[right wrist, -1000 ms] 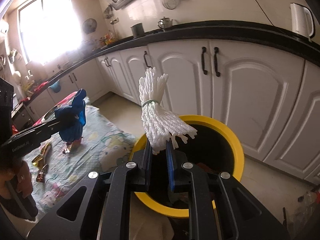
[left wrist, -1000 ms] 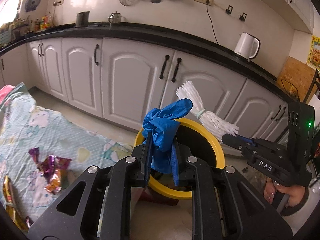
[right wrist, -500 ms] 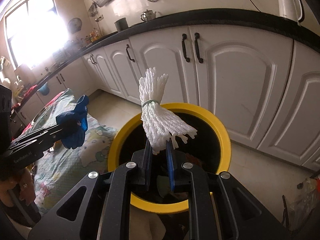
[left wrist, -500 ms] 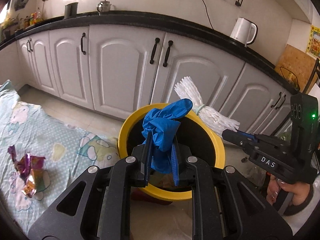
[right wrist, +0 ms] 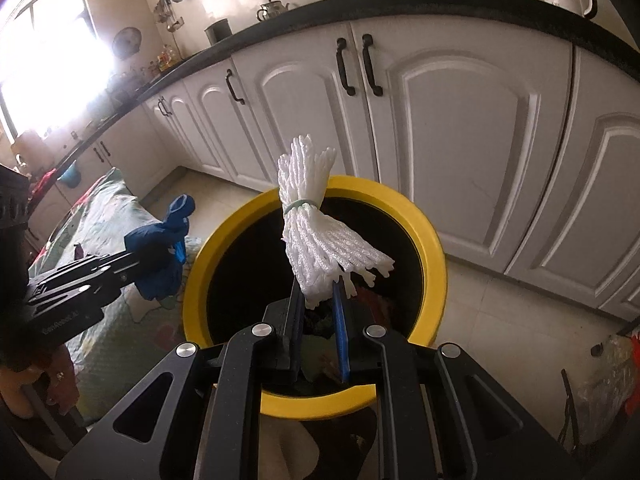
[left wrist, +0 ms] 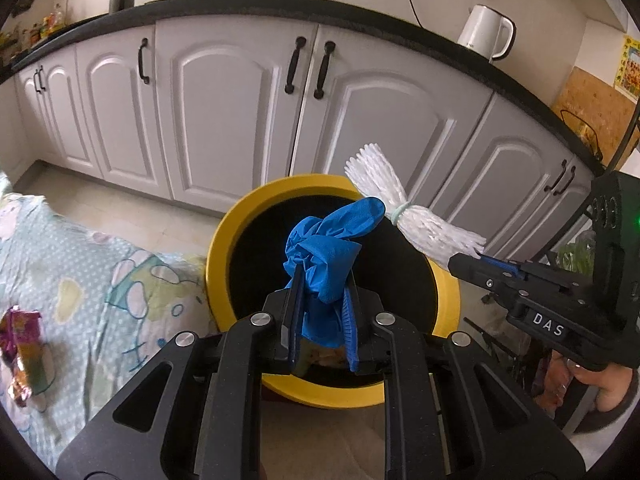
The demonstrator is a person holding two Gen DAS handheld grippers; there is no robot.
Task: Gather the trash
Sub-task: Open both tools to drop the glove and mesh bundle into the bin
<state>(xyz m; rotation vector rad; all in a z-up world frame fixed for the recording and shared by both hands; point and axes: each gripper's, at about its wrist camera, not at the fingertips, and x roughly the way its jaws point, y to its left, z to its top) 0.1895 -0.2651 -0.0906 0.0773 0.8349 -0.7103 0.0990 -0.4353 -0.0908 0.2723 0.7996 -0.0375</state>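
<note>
1. Left wrist view: my left tool (left wrist: 320, 304) sits at lower centre of the frame, clamped narrow on a crumpled blue glove (left wrist: 326, 248) that sticks up between the pads.
2. The glove hangs over the dark mouth of the yellow-rimmed bin (left wrist: 224, 240), which fills the middle of the frame.
3. At right of the frame my right tool (left wrist: 466, 262) reaches in, pinching a white foam-net bundle (left wrist: 404, 216) tied with a pale band; the bundle lies across the bin's upper right rim.
4. At lower left, a candy wrapper (left wrist: 22, 344) lies on a patterned cloth (left wrist: 92, 264).
5. Right wrist view: the right tool (right wrist: 318, 300) is closed tight on the bundle (right wrist: 316, 224), which stands upright above the bin (right wrist: 434, 256).
6. The left tool (right wrist: 154, 264) with the glove (right wrist: 162, 256) is at centre left, just beside the bin's left rim.
7. White cabinets (right wrist: 460, 128) run behind the bin.
</note>
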